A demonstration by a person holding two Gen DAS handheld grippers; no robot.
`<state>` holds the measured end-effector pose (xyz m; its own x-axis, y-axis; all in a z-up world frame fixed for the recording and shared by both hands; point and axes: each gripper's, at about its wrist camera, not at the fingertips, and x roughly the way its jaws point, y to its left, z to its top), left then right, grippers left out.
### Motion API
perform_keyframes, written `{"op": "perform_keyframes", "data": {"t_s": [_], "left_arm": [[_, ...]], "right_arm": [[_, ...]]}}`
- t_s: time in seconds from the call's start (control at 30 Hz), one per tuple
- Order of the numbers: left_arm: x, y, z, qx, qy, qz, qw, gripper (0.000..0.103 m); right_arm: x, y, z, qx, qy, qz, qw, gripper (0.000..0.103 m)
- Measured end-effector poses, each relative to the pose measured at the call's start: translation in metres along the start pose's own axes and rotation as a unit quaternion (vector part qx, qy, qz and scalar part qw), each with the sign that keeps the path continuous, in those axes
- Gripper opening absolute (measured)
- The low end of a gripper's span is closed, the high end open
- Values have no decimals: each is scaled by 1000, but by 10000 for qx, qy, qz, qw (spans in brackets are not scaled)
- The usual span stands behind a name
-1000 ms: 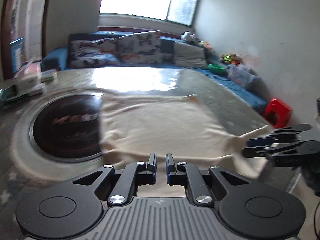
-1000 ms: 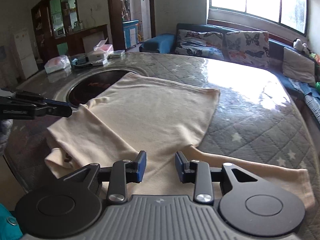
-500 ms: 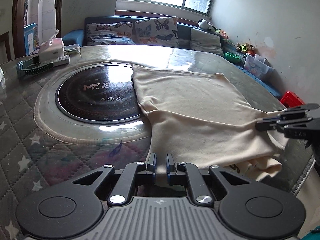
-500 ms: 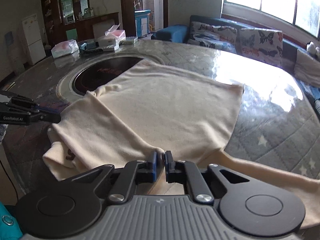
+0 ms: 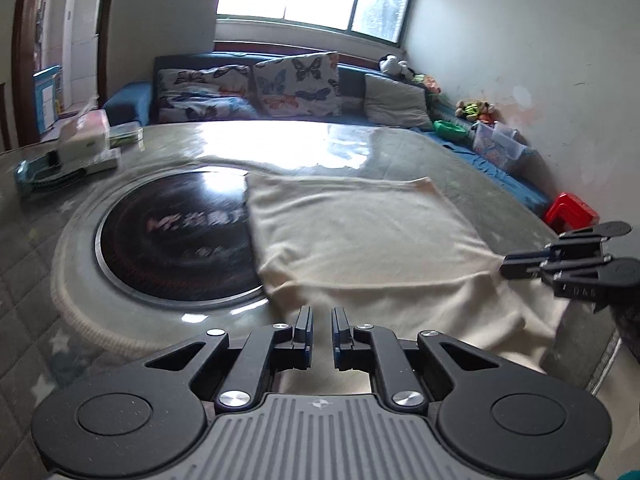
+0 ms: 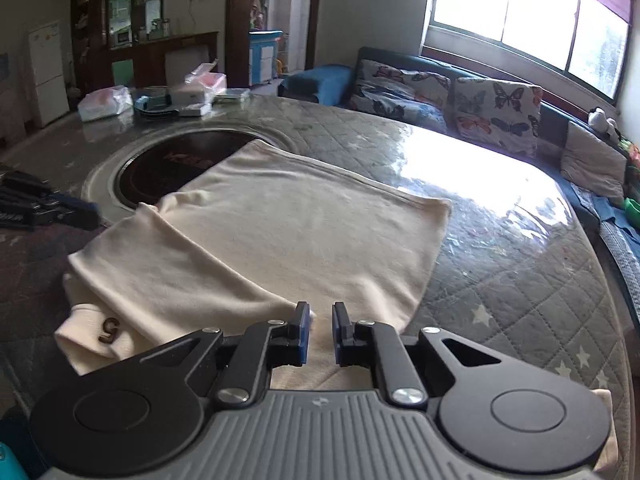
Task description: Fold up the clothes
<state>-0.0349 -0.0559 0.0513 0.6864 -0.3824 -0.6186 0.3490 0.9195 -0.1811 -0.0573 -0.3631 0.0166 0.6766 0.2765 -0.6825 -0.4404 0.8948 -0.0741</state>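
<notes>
Cream shirt (image 6: pixel 280 232) lies flat on surface (image 6: pixel 520 248), near edge hanging off. Left tool (image 5: pixel 321 330) and right tool (image 6: pixel 320 330) each clench fabric. Thin pinches could slip; uneven pulls would skew fold or drag shirt off.

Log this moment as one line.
fold clothes | left gripper shut on shirt | right gripper jaws just closing, shirt between them | shirt partly folded on table

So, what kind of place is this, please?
Probably a home living and dining room: a blue sofa with butterfly-print cushions, a white fridge, and a round quilt-covered table.
</notes>
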Motion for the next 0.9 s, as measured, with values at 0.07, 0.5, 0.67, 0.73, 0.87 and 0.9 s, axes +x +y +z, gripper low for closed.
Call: {"op": "perform_keyframes", "data": {"t_s": [0.07,0.5,0.67,0.73,0.87,0.9], "left_arm": [[14,-5,5,77,66,-46,9999,11],[46,-3,1,164,320,167,9992,11],[47,-2,2,79,312,216,9992,11],[47,-2,2,64,314,230,9992,11],[47,-2,2,22,307,245,9992,11],[47,-3,2,25,304,252,9992,11]], "right_arm": [[3,6,-1,-113,31,92,9999,10],[14,15,1,-287,59,91,9995,11],[24,30,7,-403,-13,472,9981,11],[30,34,5,-446,70,521,9976,11],[20,36,-2,-542,120,495,9972,11],[14,35,-4,-554,119,493,9972,11]]}}
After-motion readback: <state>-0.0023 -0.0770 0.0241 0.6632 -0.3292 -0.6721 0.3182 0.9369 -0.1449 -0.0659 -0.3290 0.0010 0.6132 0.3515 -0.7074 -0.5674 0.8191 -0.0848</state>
